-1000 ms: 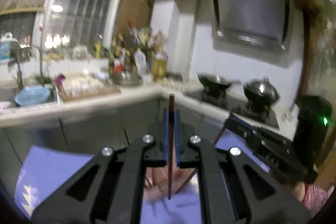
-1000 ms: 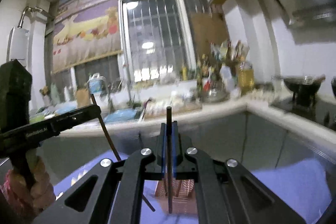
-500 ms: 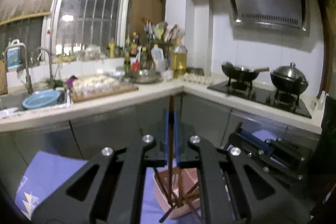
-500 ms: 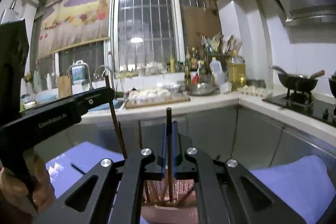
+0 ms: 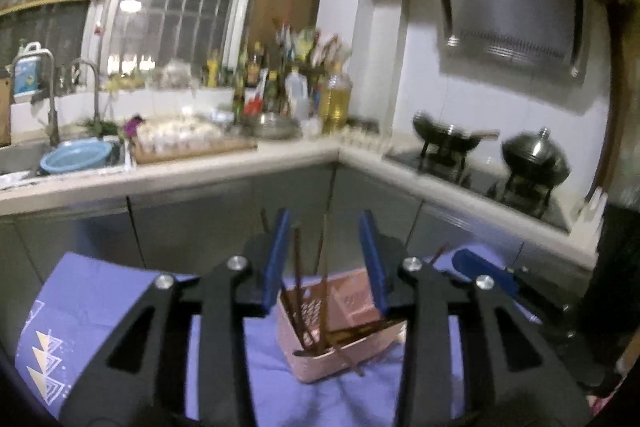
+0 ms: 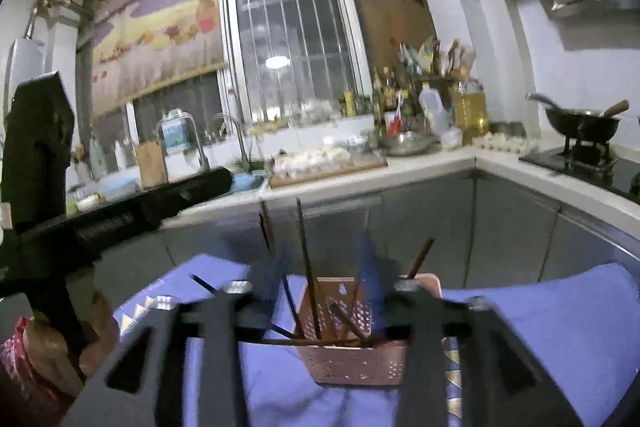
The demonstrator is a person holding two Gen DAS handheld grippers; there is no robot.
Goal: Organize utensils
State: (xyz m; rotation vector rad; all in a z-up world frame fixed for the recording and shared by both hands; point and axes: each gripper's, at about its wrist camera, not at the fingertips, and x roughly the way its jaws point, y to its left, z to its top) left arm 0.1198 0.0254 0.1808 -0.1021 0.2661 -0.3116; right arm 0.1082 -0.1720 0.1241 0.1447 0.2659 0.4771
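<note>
**Chopsticks in the basket, both tongs spread wide**

The pink basket (image 5: 340,331) sits on the purple cloth (image 5: 100,307), dark chopsticks (image 5: 298,279) leaning every which way inside. The left gripper (image 5: 325,263) gapes wide above it, gripping nothing. The right gripper (image 6: 324,283) is blurred but also spread apart, empty.

Left tongs (image 5: 326,259): formerly clamped on one chopstick, now spread wide, empty. Right tongs (image 6: 324,267): likewise parted, blurred. Both released chopsticks (image 5: 298,279) now stand in the pink basket (image 5: 340,359).
</note>
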